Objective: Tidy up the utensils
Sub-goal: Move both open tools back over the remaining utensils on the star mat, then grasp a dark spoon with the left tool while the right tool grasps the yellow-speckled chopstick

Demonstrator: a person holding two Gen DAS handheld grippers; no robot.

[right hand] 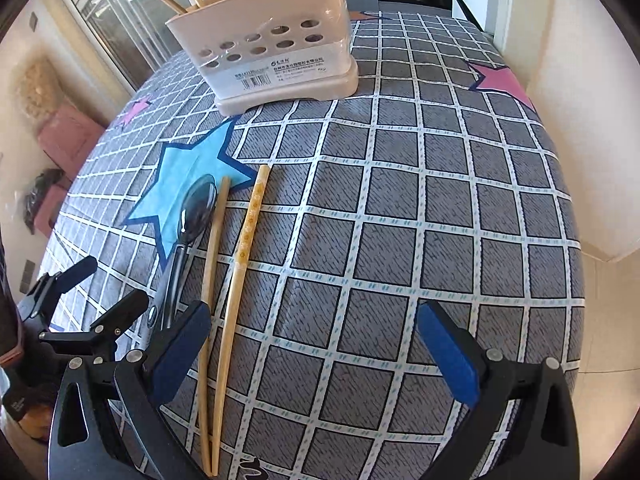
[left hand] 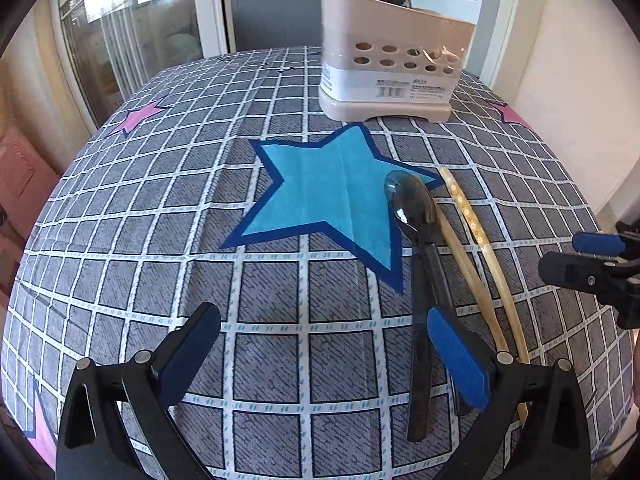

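**Both tongs open above the utensils on the cloth**

My left tongs [left hand: 324, 360] stand released, nothing between the blue-padded black fingers. My right tongs [right hand: 312, 352] are likewise spread wide and hold nothing; the two chopsticks pass just inside the left pad without being pinched.

The table [right hand: 440, 200] is covered in a woven grey cloth with a white grid and printed stars: a large blue star [left hand: 320, 196] at centre, pink ones towards the edges.

A spoon [left hand: 412, 204] lies flat, its glossy dark oval bowl on the blue star's right point, its slim black handle running back towards me. Just beside it on the right lie two long pale chopsticks [right hand: 224, 280], bamboo-like and tapered; the outer one carries a dotted pattern near its thick end. They sit close together, nearly meeting at the near ends.

The holder [right hand: 272, 48] stands upright at the far side: cream plastic, rounded rectangle, two rows of oval holes, clear film and a barcode label on its front. Utensil handles rise from it.
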